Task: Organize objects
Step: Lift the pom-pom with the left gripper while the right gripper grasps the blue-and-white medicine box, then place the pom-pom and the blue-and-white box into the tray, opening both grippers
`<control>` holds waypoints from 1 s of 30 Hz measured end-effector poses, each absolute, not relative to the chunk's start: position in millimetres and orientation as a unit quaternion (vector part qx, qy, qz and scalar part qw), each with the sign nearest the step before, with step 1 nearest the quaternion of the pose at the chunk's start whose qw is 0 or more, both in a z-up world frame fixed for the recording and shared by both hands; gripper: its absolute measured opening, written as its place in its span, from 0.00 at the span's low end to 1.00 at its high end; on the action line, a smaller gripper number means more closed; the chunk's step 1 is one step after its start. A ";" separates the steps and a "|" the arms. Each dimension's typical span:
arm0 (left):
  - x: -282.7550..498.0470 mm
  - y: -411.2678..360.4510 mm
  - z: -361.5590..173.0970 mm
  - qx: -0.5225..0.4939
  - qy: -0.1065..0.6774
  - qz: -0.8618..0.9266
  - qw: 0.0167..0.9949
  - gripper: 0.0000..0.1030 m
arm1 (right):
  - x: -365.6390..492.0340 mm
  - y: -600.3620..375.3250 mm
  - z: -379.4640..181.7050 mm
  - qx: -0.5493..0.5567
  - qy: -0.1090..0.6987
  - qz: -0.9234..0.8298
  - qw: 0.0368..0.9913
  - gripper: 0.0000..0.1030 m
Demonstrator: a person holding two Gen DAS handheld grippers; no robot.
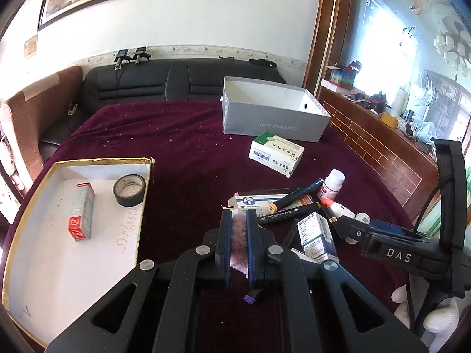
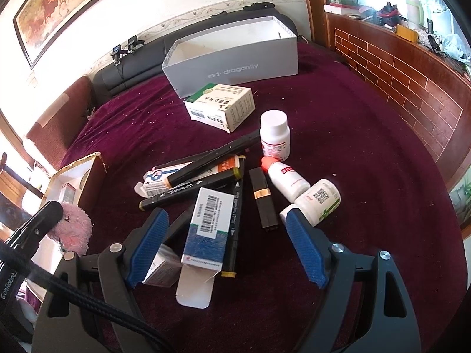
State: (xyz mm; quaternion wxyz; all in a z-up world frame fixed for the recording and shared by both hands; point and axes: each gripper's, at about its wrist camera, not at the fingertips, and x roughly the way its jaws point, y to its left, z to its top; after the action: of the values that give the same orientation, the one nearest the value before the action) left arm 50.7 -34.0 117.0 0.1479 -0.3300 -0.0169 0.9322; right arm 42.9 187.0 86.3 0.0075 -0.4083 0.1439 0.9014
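My left gripper (image 1: pixel 239 217) is shut on a pink fluffy object (image 1: pixel 240 235), held above the purple cloth; it also shows in the right wrist view (image 2: pixel 75 229). My right gripper (image 2: pixel 226 235) is open, its fingers on either side of a blue-and-white medicine box (image 2: pixel 207 229) in a pile of black markers (image 2: pixel 188 189), a black lipstick tube (image 2: pixel 263 198) and white bottles (image 2: pixel 275 135). A gold-rimmed white tray (image 1: pixel 35 250) at left holds a tape roll (image 1: pixel 129 189) and a small red-grey box (image 1: pixel 82 216).
A grey shoebox (image 1: pixel 273 111) stands open at the far side, with a green-white medicine box (image 1: pixel 276 153) in front of it. A black sofa (image 1: pixel 176 79) lies behind the table. A wooden counter (image 2: pixel 412 82) runs along the right.
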 end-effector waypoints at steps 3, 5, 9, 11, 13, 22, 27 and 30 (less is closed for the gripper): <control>60.1 -37.4 121.1 -0.320 -0.004 0.937 0.140 0.06 | 44.2 188.9 88.5 -0.408 0.156 0.900 -0.005 0.80; 65.5 -42.6 123.8 -0.313 0.000 0.940 0.133 0.06 | 45.0 192.3 91.0 -0.407 0.173 0.897 -0.020 0.80; 68.3 -54.5 126.5 -0.313 -0.010 0.941 0.126 0.06 | 41.2 196.4 93.2 -0.411 0.202 0.888 -0.048 0.79; 69.9 -58.4 126.4 -0.312 -0.011 0.942 0.122 0.06 | 37.1 194.9 92.1 -0.416 0.204 0.885 -0.048 0.79; 71.1 -62.0 126.0 -0.310 -0.008 0.944 0.116 0.06 | 29.1 189.0 87.8 -0.429 0.194 0.881 -0.041 0.75; 69.5 -80.4 118.2 -0.319 -0.017 0.942 0.103 0.06 | -4.9 158.0 53.0 -0.504 0.132 0.853 0.011 0.45; 68.3 -92.0 116.6 -0.319 -0.029 0.942 0.096 0.06 | -2.5 153.0 49.7 -0.502 0.118 0.857 0.021 0.30; 67.7 -99.0 115.9 -0.320 -0.037 0.942 0.093 0.06 | 4.5 156.7 56.5 -0.493 0.130 0.860 0.014 0.30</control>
State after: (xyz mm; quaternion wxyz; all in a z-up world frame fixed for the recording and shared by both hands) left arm 67.7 -99.0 115.9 0.0933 -0.3199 -0.0368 0.9421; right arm 4.5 156.7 56.5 0.0141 -0.4931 0.1299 0.8601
